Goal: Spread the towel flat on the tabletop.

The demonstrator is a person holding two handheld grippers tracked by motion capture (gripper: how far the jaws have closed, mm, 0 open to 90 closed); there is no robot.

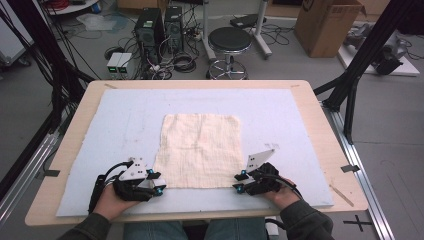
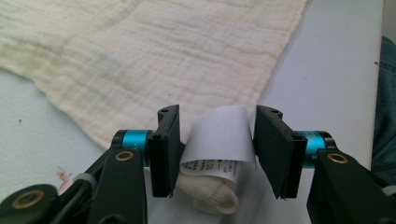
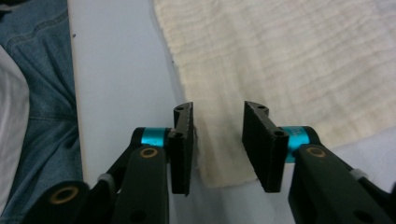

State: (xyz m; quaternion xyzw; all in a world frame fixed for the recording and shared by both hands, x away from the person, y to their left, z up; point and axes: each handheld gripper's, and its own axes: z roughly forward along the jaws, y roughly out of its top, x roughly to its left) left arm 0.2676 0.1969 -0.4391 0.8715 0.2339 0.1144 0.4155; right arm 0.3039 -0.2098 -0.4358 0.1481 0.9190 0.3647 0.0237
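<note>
Both my grippers, left [image 1: 159, 183] and right [image 1: 239, 181], sit at the one cream cloth's [image 1: 199, 150] near corners, fingers apart. Flat mid-table, its long axis runs twelve to six.

Cream crinkled cloth [image 1: 199, 150] on pale blue mat [image 1: 280, 115].

High view: overhead, facing forward-down. Both gripper views: close, low, along jaws. Shared: cream crinkled cotton cloth [image 1: 199, 150], near corners.
</note>
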